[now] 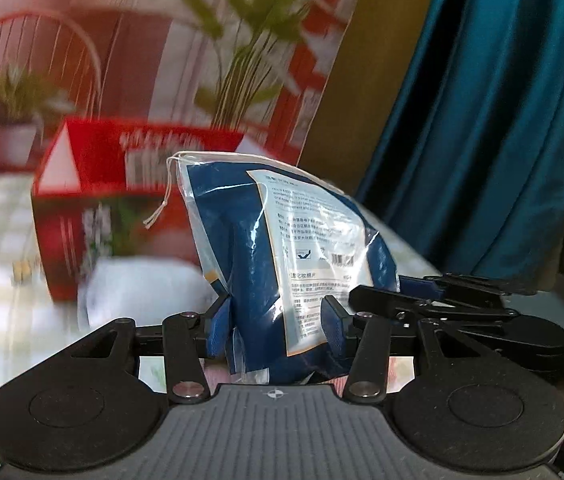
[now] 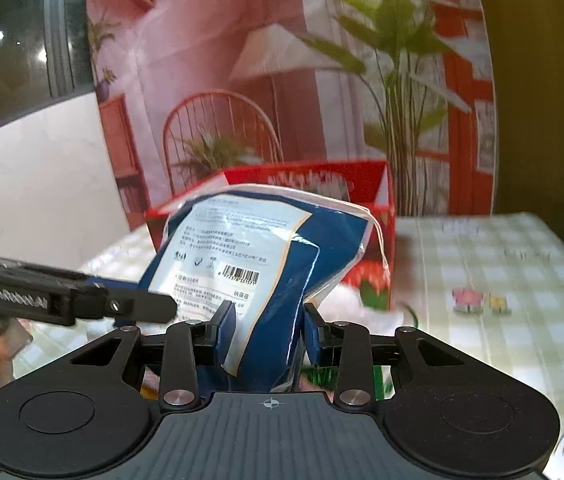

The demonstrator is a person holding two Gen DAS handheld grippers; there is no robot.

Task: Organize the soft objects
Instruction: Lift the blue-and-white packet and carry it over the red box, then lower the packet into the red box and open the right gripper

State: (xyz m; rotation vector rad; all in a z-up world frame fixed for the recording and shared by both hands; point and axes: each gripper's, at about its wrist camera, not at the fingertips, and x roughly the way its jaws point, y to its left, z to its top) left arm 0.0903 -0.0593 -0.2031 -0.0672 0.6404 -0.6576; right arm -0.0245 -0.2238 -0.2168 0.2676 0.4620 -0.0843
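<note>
Left gripper (image 1: 275, 326) clamped on blue plastic pouch (image 1: 282, 248), right gripper (image 2: 269, 330) pinching same pouch (image 2: 257, 264) from opposite side, pouch held upright above checked tablecloth (image 2: 502, 256), red box (image 1: 93, 208) just behind, open tabletop rightward, teal curtain (image 1: 482, 120) beyond edge.

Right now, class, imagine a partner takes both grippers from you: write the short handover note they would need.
Left gripper: shut on the blue packet, fingers pinching its lower part.
Right gripper: shut on the same blue packet, also low down.
The packet, a blue soft pack in a clear drawstring bag, is held upright between both grippers above the checked tablecloth.
The red box stands open just behind it; something white lies in front of the box, too blurred to name.
Done: packet picked up.
Left: it is not yet in the box; probably place it there, then release both.
</note>
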